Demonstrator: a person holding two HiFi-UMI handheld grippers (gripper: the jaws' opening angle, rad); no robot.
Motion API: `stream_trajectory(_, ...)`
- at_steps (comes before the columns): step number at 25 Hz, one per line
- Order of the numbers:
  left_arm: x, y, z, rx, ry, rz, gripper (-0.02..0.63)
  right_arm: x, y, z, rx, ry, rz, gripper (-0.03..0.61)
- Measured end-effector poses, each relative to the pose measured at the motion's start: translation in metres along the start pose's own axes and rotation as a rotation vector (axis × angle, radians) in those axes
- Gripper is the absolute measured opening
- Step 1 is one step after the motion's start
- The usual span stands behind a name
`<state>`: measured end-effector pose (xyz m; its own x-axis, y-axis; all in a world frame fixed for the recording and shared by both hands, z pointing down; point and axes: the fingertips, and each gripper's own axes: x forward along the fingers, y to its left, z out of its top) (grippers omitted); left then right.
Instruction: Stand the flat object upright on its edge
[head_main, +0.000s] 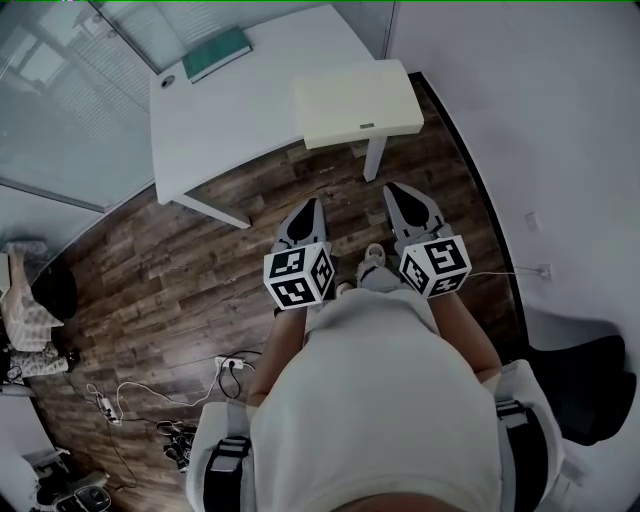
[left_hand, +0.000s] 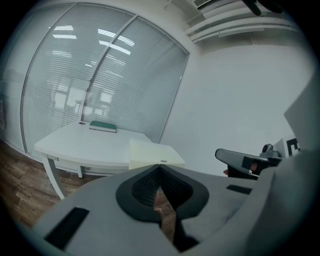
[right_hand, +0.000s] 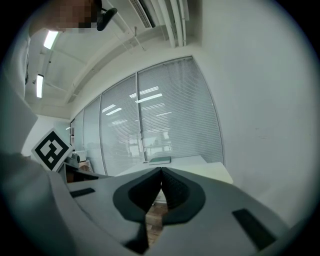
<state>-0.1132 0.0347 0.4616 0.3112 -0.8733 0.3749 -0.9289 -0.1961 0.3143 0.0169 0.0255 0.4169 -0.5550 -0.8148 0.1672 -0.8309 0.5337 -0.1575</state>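
Observation:
A green book (head_main: 216, 54) lies flat at the far end of the white desk (head_main: 230, 120); it also shows as the green book (left_hand: 103, 127) in the left gripper view and the green book (right_hand: 159, 160) in the right gripper view. My left gripper (head_main: 312, 206) and right gripper (head_main: 396, 190) are held side by side over the wooden floor, well short of the desk. Both are shut, jaws meeting at the tips, with nothing between them. The left gripper (left_hand: 160, 167) points at the desk, as does the right gripper (right_hand: 161, 171).
A cream low table (head_main: 355, 102) stands against the desk's near right side. A white wall (head_main: 540, 120) runs along the right, glass partitions with blinds (head_main: 60, 90) on the left. Cables and a power strip (head_main: 150, 400) lie on the floor at left. A black chair (head_main: 590, 390) stands at right.

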Motion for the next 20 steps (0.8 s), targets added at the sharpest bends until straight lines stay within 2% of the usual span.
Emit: stream_trajectory(20, 0.101, 0.026, 0.051, 0.03, 0.023, -0.002, 0.018, 0.101, -0.068, 0.027, 0.035, -0.015, -0.02, 0.018)
